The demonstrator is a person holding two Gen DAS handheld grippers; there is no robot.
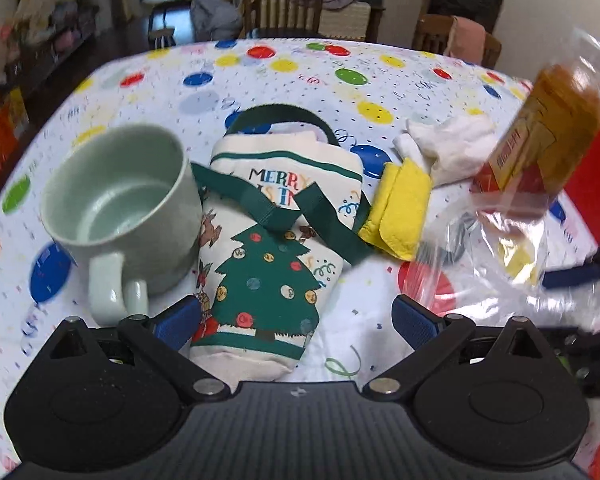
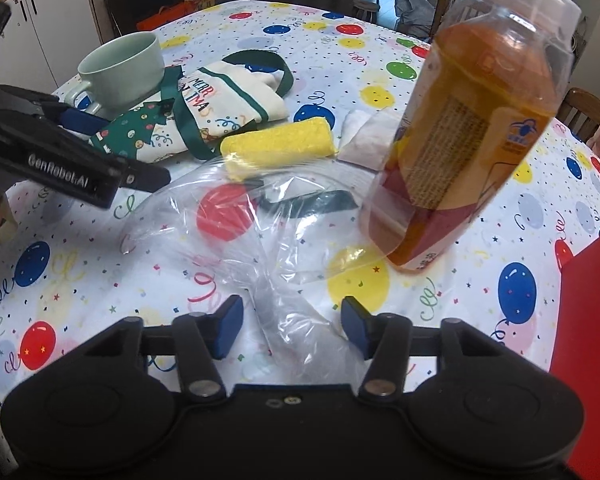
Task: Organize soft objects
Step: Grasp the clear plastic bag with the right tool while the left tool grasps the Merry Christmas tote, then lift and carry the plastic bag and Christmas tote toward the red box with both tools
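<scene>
A cream Christmas tote bag (image 1: pixel 260 272) (image 2: pixel 228 108) with green straps lies flat on the balloon-print tablecloth (image 1: pixel 340 92). My left gripper (image 1: pixel 296 320) is open and straddles the bag's bottom end. A rolled yellow cloth (image 1: pixel 396 208) (image 2: pixel 280 140) and a white cloth (image 1: pixel 448 148) (image 2: pixel 364 140) lie to the right of the bag. A clear plastic bag (image 2: pixel 236 216) (image 1: pixel 480 248) spreads over the table, and its crumpled neck runs between the pads of my right gripper (image 2: pixel 293 328). The pads stand apart from the neck, so that gripper is open.
A pale green mug (image 1: pixel 120 208) (image 2: pixel 120 68) touches the tote's left side. A tilted bottle of orange liquid (image 1: pixel 540 140) (image 2: pixel 472 128) stands at the right, seemingly inside the clear plastic. A red object (image 2: pixel 588 320) sits at the table's right edge. Wooden chairs (image 1: pixel 284 4) stand beyond the far edge.
</scene>
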